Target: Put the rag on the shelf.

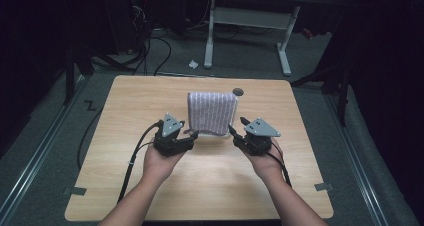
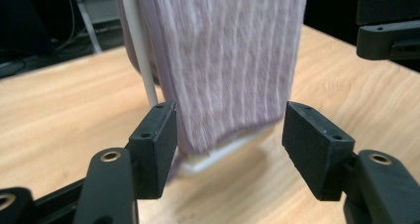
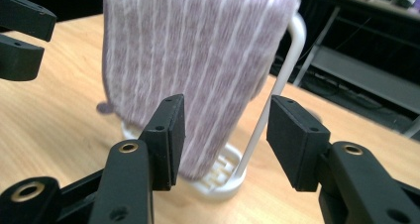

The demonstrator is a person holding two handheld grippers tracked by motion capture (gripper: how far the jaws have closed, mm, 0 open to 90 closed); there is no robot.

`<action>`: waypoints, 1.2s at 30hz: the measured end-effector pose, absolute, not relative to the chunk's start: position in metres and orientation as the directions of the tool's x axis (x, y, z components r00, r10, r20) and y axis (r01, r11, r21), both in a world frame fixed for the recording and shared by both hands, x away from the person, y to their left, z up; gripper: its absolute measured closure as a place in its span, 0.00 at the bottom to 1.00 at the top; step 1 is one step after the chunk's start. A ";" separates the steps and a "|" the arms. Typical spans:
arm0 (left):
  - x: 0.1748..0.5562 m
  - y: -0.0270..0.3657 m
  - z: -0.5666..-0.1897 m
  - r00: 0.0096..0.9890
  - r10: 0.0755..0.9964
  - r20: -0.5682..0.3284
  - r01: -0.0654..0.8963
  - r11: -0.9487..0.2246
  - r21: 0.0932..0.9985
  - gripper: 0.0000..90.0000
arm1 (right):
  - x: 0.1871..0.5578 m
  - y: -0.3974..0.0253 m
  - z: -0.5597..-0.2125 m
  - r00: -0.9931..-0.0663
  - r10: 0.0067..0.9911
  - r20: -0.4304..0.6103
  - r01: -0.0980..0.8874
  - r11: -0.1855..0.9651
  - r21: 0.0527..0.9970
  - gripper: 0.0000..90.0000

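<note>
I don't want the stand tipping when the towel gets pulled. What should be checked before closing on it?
1. Left hand-held gripper open around the towel's lower corner: ok.
2. Right hand-held gripper open at the other corner: ok.
3. Stand's white rod outside the right jaws: not ok, it sits in the gap.
4. Rack base flat on table: ok.
5. Towel free of snags on the rack: cannot tell.

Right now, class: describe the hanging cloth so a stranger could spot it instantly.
Find the wooden table; near its middle stands a white rack. Draped over it hangs the cloth, between both tongs: the one soft, purple-grey thing with pale vertical stripes.
</note>
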State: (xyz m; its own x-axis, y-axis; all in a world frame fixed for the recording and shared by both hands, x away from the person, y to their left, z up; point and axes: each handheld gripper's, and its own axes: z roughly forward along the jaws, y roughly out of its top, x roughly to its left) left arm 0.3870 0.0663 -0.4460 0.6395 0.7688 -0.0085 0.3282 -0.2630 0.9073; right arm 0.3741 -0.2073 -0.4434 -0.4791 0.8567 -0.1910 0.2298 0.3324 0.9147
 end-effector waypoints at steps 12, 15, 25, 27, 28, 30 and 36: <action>0.359 0.072 -0.504 0.682 0.730 -0.044 0.414 -0.336 0.846 0.44 | 0.347 -0.213 -0.490 -0.513 0.841 -0.172 0.289 0.358 0.888 0.54; 0.348 0.078 -0.513 0.690 0.722 -0.054 0.433 -0.352 0.830 0.43 | 0.338 -0.215 -0.502 -0.526 0.835 -0.162 0.298 0.360 0.884 0.54; 0.289 0.110 -0.531 0.676 0.732 -0.086 0.466 -0.334 0.819 0.42 | 0.294 -0.244 -0.524 -0.531 0.843 -0.089 0.361 0.320 0.876 0.52; 0.285 0.116 -0.528 0.666 0.743 -0.066 0.444 -0.323 0.836 0.42 | 0.286 -0.252 -0.529 -0.536 0.843 -0.043 0.412 0.305 0.859 0.52; 0.288 0.120 -0.527 0.656 0.751 -0.076 0.445 -0.304 0.842 0.42 | 0.284 -0.255 -0.530 -0.531 0.846 -0.046 0.416 0.308 0.856 0.52; 0.291 0.124 -0.526 0.646 0.758 -0.087 0.448 -0.285 0.847 0.42 | 0.284 -0.257 -0.531 -0.525 0.849 -0.057 0.413 0.313 0.856 0.53; 0.307 0.131 -0.533 0.629 0.766 -0.136 0.496 -0.260 0.829 0.42 | 0.299 -0.258 -0.533 -0.499 0.866 -0.039 0.427 0.285 0.858 0.52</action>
